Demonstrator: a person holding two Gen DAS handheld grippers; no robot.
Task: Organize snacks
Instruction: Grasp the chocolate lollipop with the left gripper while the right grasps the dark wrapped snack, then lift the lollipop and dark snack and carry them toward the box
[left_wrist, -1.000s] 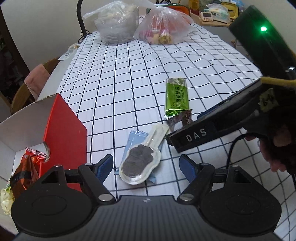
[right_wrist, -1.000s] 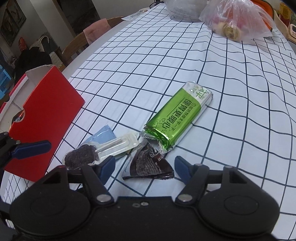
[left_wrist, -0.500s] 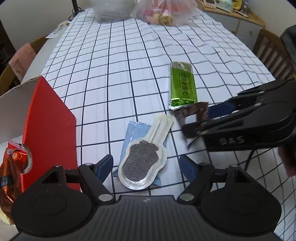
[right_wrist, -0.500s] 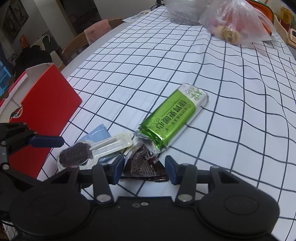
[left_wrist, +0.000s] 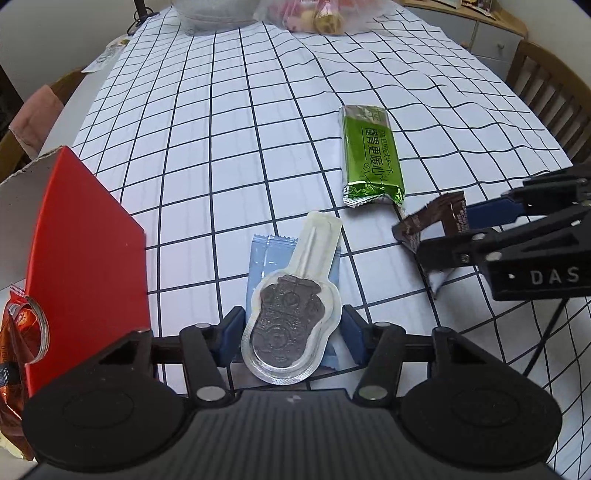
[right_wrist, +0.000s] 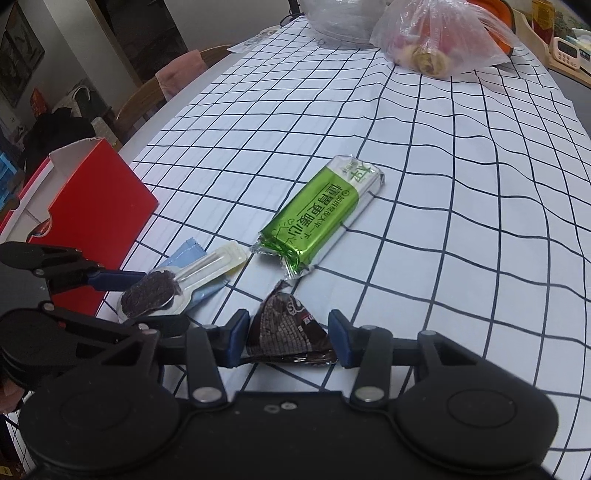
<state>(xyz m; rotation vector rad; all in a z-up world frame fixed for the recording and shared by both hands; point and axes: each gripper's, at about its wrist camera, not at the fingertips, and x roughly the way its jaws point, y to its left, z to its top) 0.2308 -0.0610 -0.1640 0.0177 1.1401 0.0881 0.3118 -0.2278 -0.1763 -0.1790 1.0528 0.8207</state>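
Observation:
My left gripper (left_wrist: 293, 332) points down at a chocolate lollipop in a clear blister pack (left_wrist: 291, 317). Its jaws are closing, and both blue pads touch the pack's sides. A light-blue packet (left_wrist: 260, 254) lies under the pack. My right gripper (right_wrist: 288, 338) is shut on a dark brown triangular snack packet (right_wrist: 286, 328), held just off the cloth. In the left wrist view that packet (left_wrist: 432, 221) hangs from the right gripper (left_wrist: 443, 236). A green foil bar (left_wrist: 371, 157) lies flat beyond them. An open red box (left_wrist: 85, 243) stands at the left.
An orange snack bag (left_wrist: 14, 343) sits in the red box. Two tied plastic bags (right_wrist: 439, 40) stand at the table's far end on the checked cloth (left_wrist: 229, 129). A wooden chair (left_wrist: 546, 92) is at the right edge, and a pink cloth (left_wrist: 35, 114) hangs over a chair at the left.
My left jaws came in onto the lollipop pack as the gripper dipped closer. My right jaws shut on the dark packet and raised it away from the green bar.

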